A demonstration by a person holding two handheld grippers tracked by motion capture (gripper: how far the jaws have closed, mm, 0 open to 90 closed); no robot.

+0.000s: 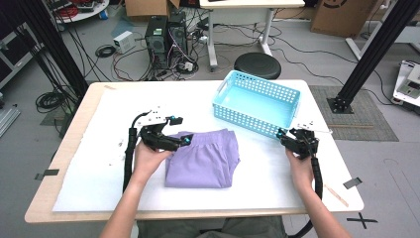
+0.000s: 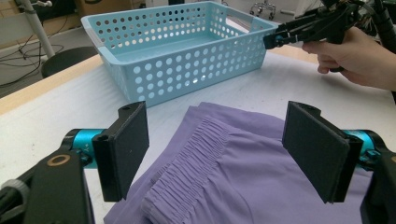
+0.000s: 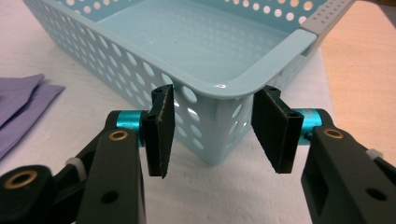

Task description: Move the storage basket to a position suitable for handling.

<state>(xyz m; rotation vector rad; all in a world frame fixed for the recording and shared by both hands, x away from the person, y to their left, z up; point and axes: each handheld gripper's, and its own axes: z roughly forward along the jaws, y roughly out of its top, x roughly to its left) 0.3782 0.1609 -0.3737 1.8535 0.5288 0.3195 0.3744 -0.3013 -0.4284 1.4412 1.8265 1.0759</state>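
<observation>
The right gripper (image 3: 212, 135), jaws spread and nothing between them, faced the near corner of the blue basket (image 3: 233, 88), while the folded purple shorts (image 1: 203, 158) lay beside that basket under the wide-open left gripper (image 2: 224, 154).
</observation>
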